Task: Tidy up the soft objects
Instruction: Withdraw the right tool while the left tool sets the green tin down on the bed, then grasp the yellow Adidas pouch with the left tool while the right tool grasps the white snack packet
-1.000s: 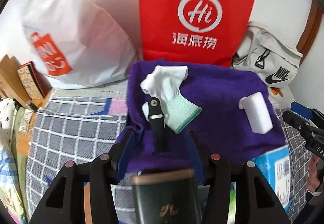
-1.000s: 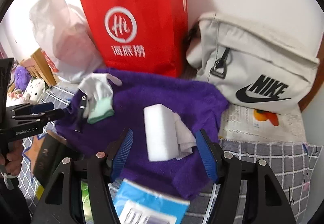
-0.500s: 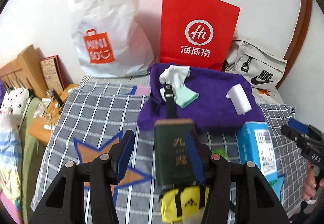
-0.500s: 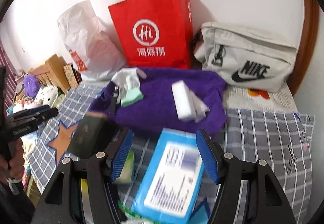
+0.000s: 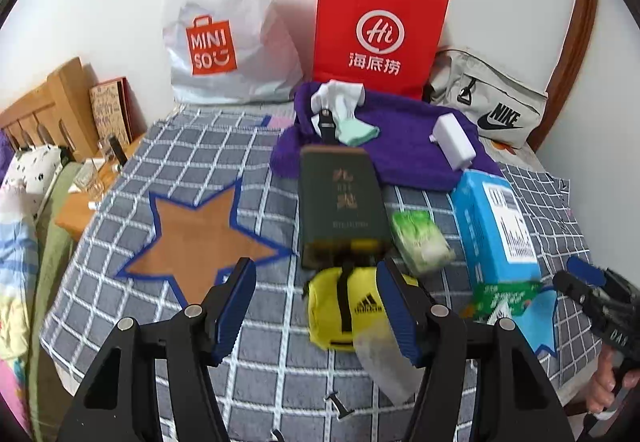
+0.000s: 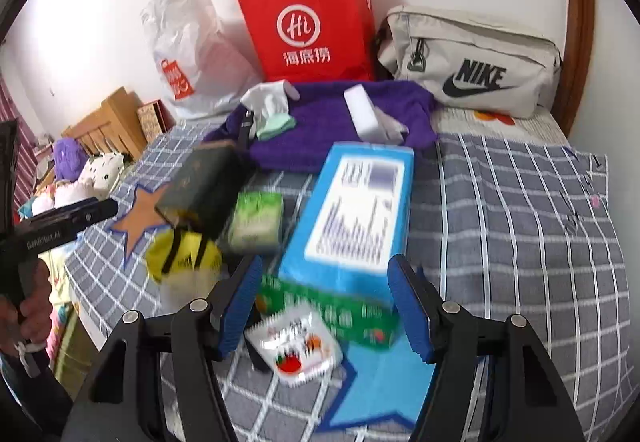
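Note:
A purple towel (image 5: 400,146) (image 6: 328,122) lies at the back of the checked bed. On it rest a white glove with a green cuff (image 5: 344,110) and a white sponge (image 5: 454,138). Nearer are a dark green book (image 5: 340,202), a yellow pouch (image 5: 344,306), a green tissue pack (image 5: 420,242) and a blue tissue pack (image 6: 360,214). My left gripper (image 5: 316,306) hovers over the bed with its jaws opening and nothing between them; the pouch lies below its right finger. My right gripper (image 6: 326,306) stands open above a green packet (image 6: 328,310) and a snack sachet (image 6: 296,346).
Against the wall stand a white plastic bag (image 5: 224,26), a red paper bag (image 5: 376,30) and a grey sports bag (image 6: 472,62). A wooden headboard (image 5: 44,102), plush toys (image 6: 76,162) and a low table with glasses (image 5: 92,178) are at the left.
Both grippers have drawn back from the purple towel toward the near edge of the bed, so more of the bed shows. The left jaws stand wider than before.

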Available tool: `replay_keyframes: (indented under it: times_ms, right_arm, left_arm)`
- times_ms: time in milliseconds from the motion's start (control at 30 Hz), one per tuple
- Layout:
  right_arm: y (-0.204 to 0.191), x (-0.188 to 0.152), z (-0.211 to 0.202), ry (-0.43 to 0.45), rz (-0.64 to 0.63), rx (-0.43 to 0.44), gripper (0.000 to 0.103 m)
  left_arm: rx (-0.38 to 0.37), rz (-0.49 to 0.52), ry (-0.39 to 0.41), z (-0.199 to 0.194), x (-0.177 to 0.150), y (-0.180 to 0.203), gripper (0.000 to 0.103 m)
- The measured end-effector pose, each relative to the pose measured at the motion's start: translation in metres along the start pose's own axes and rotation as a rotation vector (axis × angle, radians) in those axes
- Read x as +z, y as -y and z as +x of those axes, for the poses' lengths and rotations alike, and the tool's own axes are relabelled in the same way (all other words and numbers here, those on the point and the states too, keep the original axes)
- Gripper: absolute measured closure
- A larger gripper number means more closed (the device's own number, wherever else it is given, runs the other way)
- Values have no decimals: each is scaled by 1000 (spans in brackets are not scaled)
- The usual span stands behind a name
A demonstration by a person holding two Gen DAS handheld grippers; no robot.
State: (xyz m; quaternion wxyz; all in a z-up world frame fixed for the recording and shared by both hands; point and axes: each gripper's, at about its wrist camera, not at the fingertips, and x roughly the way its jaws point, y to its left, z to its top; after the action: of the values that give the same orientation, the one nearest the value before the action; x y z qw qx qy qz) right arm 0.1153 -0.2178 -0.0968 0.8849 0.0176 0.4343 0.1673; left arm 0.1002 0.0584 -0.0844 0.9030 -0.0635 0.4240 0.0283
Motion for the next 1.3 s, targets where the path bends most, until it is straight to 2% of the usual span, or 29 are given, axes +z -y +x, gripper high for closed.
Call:
replay_keyframes:
  times_ms: [133,300,433,633,733,933,967,1000,1133,1200,1300]
  right_arm:
    - [-4,-26,5,-29,-15,11,38]
    - [-14,-48,30,-91,-39,64,38]
    - [-21,-51,48,-114,-72,50,30]
    - [-23,-52,74,-170,-76,17,30]
    - [-23,-53,75,-155,-83,11,30]
    - [-23,-58,70,-152,-116,-17,48]
    - [-21,-59,68,-150,-113,-23,62]
    - [-20,-60,67,-148,-108,-21,68]
    - [-14,-61,62,-139,-92,9,73]
    - [-14,-63,59,-134,-92,35,89]
    - [-18,-66,54,-120,-108,46,92]
  left_arm:
    - [2,-3,-18,5,-16,1,42]
    - [-10,-2,-37,11,-30,-1,42]
    - [-22,-9,-50,16,-37,-5,42]
    - [-32,-21,-74,28,-38,-11,42]
    - [-39,-18,-84,33,-38,-11,42]
    - [-45,-5,-106,42,-40,-7,42]
    - [-45,-3,-110,43,-41,-6,42]
    - [-46,-2,-111,44,-42,-6,42]
    - [-42,1,-119,46,-43,-4,42]
    - [-41,0,-121,47,-44,-4,42]
    - [-36,-2,-121,49,-44,-6,42]
